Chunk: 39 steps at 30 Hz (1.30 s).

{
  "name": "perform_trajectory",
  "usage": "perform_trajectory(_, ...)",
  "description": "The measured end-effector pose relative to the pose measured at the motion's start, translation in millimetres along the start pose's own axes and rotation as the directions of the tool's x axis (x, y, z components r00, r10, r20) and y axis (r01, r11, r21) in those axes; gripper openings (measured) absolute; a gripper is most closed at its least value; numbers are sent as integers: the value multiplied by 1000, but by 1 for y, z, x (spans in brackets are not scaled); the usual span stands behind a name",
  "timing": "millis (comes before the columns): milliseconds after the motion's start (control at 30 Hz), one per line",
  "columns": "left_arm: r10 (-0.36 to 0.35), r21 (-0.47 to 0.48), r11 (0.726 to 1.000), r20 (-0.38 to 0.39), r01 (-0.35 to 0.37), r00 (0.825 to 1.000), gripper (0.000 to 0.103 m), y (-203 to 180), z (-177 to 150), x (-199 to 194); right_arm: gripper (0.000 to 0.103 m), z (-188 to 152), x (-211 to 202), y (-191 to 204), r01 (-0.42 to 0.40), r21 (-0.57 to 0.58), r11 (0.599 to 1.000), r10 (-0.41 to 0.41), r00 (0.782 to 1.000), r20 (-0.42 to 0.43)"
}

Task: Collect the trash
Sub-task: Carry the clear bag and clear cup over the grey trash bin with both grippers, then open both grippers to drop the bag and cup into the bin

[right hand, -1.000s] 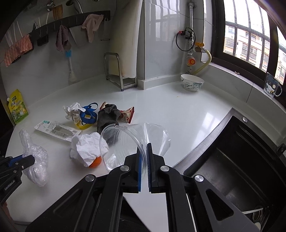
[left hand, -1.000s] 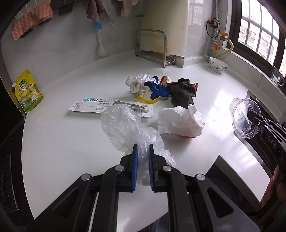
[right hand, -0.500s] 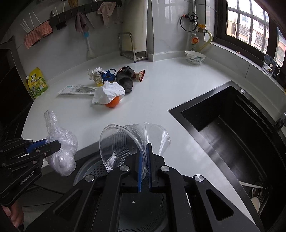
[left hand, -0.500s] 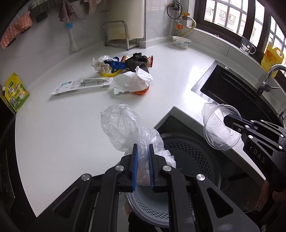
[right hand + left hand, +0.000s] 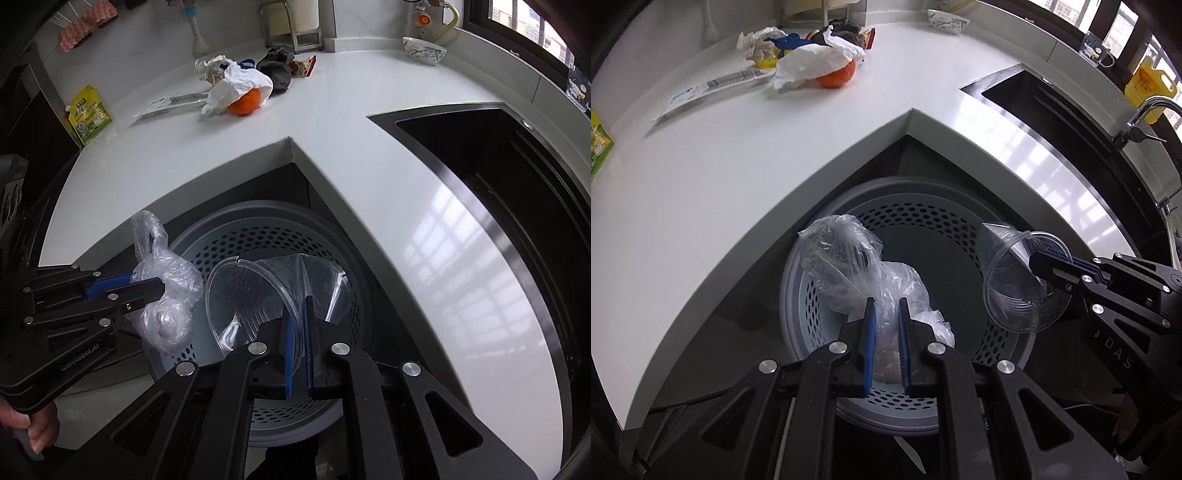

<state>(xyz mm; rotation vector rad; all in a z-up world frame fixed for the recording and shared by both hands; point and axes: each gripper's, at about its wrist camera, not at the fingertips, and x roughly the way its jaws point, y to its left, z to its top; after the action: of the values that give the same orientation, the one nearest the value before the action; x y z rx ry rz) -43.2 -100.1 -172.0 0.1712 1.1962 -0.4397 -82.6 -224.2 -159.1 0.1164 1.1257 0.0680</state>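
My left gripper [image 5: 885, 306] is shut on a crumpled clear plastic bag [image 5: 849, 266], which hangs over the grey perforated trash bin [image 5: 1008, 354] below the counter's corner. My right gripper [image 5: 298, 304] is shut on the rim of a clear plastic cup [image 5: 255, 295], tilted on its side above the same bin [image 5: 258, 236]. Each gripper shows in the other's view: the right gripper [image 5: 1039, 260] with the cup [image 5: 1015, 288] at the right, the left gripper [image 5: 155, 286] with the bag [image 5: 166, 295] at the left.
More trash lies far back on the white counter [image 5: 738, 155]: a white paper [image 5: 812, 62] over an orange [image 5: 838, 75], a flat package [image 5: 713, 85], a dark rag [image 5: 277, 70]. A black sink [image 5: 517, 184] is at the right. A green pouch [image 5: 88, 114] leans by the wall.
Both grippers have drawn back from the counter and sunk, tilting downward, so the bag and the cup now hang over the bin instead of over the countertop.
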Motion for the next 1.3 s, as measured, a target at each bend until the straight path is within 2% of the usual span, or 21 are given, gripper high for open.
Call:
perform_trajectory(233,11,13,1000,-21,-10,1000,12,-2,-11,14,5,-16,25,4,-30,-2,1000,29,998,-57)
perform_trajectory(500,26,4,1000,-41,-26,999,12,-2,-12,33,5,-22,47,3,-31,14,999,32,996,-80)
perform_trajectory(700,29,-10,1000,-54,-29,998,17,1,-11,42,5,-24,60,-5,-46,46,998,51,991,-121)
perform_trajectory(767,29,-15,999,-54,-29,998,17,2,-11,41,10,-21,61,-5,-50,45,998,55,992,-116)
perform_trajectory(800,32,-16,999,-53,-33,998,20,2,-11,41,19,-20,60,-6,-48,42,998,53,992,-114)
perform_trajectory(833,35,-17,999,-51,-36,998,27,3,-11,41,26,-19,59,-5,-41,40,998,45,993,-106)
perform_trajectory(867,38,-18,999,-47,-39,998,31,3,-11,40,39,-18,57,-5,-36,39,999,40,995,-95)
perform_trajectory(933,49,-21,999,-36,-50,998,54,4,-11,38,41,-19,55,-5,-33,38,999,36,996,-77)
perform_trajectory(967,56,-22,998,-28,-57,998,58,3,-11,36,41,-18,55,-5,-30,36,999,33,996,-77)
perform_trajectory(1300,72,-34,997,-26,-72,997,59,7,-15,32,41,-20,52,-12,-25,45,999,29,996,-86)
